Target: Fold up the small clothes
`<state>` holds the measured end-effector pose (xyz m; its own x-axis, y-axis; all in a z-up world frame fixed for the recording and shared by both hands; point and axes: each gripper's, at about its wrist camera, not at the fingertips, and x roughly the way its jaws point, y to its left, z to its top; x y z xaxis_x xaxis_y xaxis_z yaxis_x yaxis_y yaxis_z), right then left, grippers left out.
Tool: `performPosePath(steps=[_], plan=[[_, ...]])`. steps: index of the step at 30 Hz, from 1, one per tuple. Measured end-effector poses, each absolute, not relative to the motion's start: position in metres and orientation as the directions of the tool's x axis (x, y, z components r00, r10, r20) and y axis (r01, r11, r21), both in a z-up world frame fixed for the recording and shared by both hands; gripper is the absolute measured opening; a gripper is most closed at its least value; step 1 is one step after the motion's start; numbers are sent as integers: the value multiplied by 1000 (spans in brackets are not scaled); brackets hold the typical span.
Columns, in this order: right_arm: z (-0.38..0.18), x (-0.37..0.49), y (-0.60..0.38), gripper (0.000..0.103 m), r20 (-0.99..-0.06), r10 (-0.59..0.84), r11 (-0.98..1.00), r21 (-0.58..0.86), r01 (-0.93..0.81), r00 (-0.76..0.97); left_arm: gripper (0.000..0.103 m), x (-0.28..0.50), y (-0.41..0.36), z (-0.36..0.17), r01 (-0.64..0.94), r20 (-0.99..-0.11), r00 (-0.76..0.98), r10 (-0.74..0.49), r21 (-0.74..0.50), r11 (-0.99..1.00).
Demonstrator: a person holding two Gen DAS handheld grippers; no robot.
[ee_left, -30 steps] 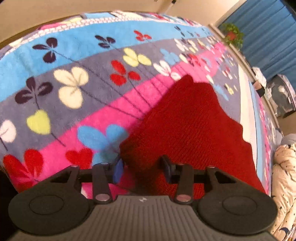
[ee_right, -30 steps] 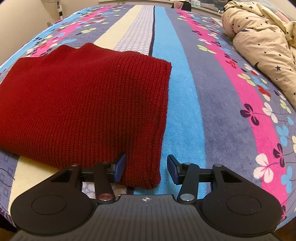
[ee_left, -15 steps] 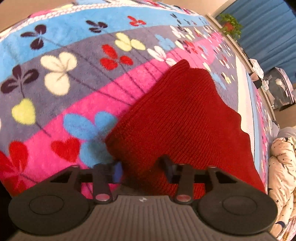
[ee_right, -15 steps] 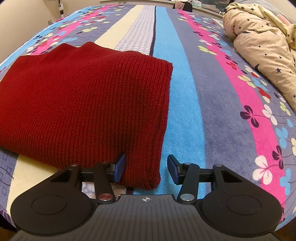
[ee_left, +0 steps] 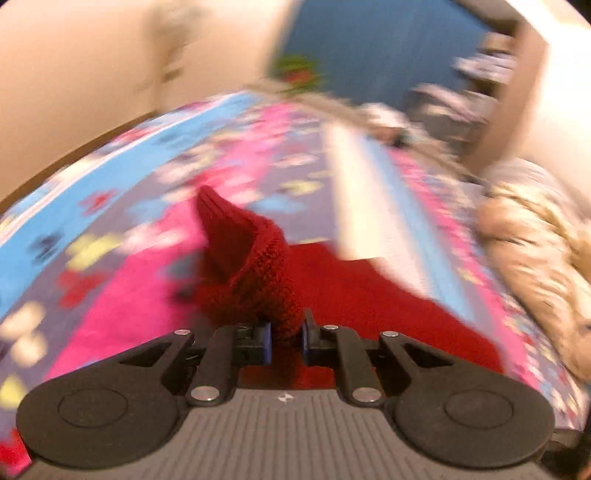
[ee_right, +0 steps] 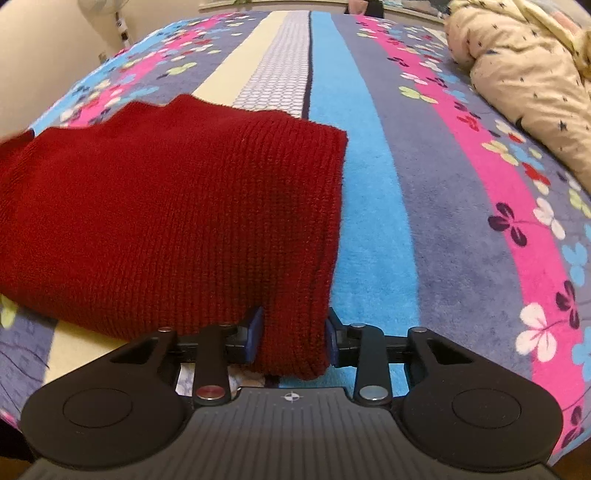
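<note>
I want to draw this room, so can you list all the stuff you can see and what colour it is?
sweater: one, dark red knit, lying on the blanket, one corner lifted in the left view
blanket: one, striped blue, pink, grey and cream with flowers, covering the bed
quilt: one, cream with dark stars, bunched at the bed's far right
curtain: one, blue, behind the bed, blurred
plant: one, green with red, by the curtain, blurred
fan: one, white, at the wall, far left
left gripper: black, shut on a sweater corner
right gripper: black, shut on the sweater's near edge
</note>
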<state>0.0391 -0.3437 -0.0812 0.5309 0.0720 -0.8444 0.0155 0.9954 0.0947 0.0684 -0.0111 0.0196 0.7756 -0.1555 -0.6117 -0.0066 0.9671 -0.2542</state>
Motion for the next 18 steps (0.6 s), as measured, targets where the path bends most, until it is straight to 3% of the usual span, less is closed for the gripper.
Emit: performPosePath(steps=[5, 10, 13, 14, 16, 18], plan=[[-67, 32, -372, 36, -783, 83, 968, 209, 135, 616, 14, 68, -128, 40, 344, -563, 734, -380, -174, 923], [-54, 15, -417, 37, -707, 19, 886, 339, 316, 707, 15, 63, -232, -24, 587, -681, 518, -518, -158, 794], [-57, 5, -440, 38, -697, -14, 815, 407, 412, 717, 33, 56, -269, -63, 623, -741, 490, -459, -71, 779], [-59, 2, -445, 41, -697, -16, 797, 425, 430, 717, 49, 54, -272, -66, 624, -735, 507, -449, -46, 780], [-62, -2, -451, 43, -691, 15, 768, 471, 434, 723, 64, 52, -268, -58, 628, -721, 489, -491, -100, 772], [-63, -3, -449, 47, -673, 67, 754, 518, 405, 737, 66, 50, -253, -44, 641, -699, 473, -536, -145, 754]])
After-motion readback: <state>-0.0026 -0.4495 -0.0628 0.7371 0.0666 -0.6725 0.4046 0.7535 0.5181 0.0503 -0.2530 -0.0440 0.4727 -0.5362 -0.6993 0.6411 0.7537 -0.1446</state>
